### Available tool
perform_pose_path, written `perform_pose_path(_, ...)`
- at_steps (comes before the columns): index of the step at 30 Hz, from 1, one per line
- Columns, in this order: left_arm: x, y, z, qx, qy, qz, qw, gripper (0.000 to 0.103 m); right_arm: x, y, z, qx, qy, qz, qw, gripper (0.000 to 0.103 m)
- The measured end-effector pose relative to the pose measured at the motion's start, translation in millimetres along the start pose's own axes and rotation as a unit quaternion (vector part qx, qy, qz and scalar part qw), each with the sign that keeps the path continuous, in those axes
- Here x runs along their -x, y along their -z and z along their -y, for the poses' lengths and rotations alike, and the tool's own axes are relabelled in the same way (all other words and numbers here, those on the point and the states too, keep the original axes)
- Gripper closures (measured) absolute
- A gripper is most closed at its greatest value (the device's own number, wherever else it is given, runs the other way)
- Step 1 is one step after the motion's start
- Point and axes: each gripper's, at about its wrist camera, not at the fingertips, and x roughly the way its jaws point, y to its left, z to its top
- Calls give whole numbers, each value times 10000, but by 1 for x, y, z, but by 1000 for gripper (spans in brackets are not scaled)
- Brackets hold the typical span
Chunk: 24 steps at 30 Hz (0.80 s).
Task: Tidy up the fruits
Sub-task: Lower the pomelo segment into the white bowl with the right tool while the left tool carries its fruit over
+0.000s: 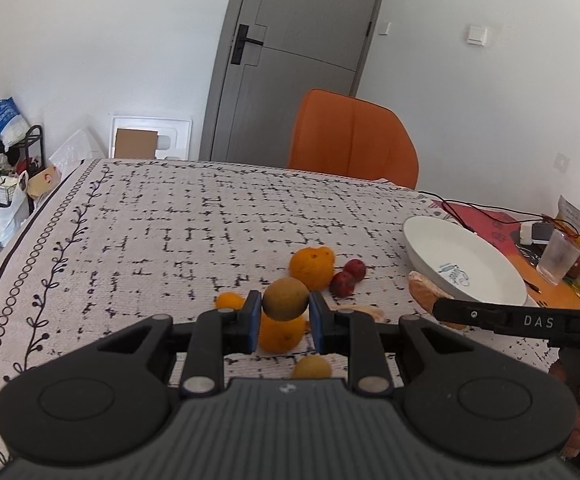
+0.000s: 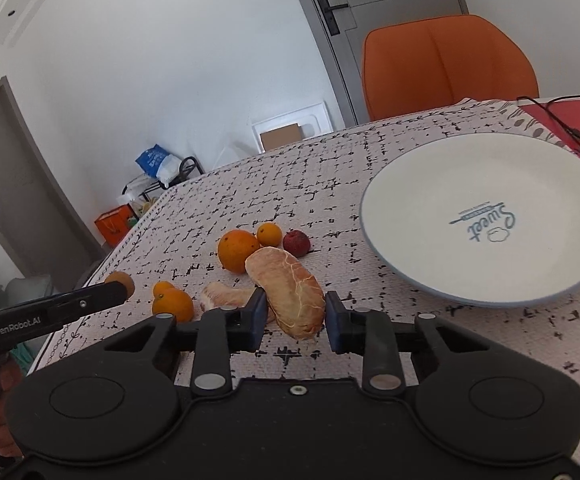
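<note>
Left wrist view, from the left: the patterned tablecloth [image 1: 137, 216] runs out bare, then comes the left gripper [image 1: 285, 312], its blue pads pinched on a small brownish round fruit [image 1: 285, 298] held clear above the cloth. Under and behind it lie a small orange [image 1: 281, 332], a bigger bumpy orange [image 1: 312, 267] and two dark red fruits [image 1: 348, 278] side by side. Further right sits the white plate [image 1: 442, 248], nothing in it.

In the right wrist view the right gripper [image 2: 296, 320] has its jaws drawn narrow onto a peeled pomelo segment [image 2: 290, 294], pads touching both flanks, the piece tilted. A second segment [image 2: 225, 296] lies on the cloth just left of it. The plate [image 2: 410, 256] is near, to the right.
</note>
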Motion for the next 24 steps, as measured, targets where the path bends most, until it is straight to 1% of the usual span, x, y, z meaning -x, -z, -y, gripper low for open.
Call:
perform_pose_path(6,-2,-5,17,-155,51,27,9999,79,18,-5,7,-17,-25,229,9997,75)
perform_pose_path(12,-7,-10,35,-344,124,63,9993,79,33,-9,24,-107,75,430,9990,75)
perform_pose_path(24,-21,-20,69,-740,330,63,9967,79,53,-9,64,-421,447,681,9958,75)
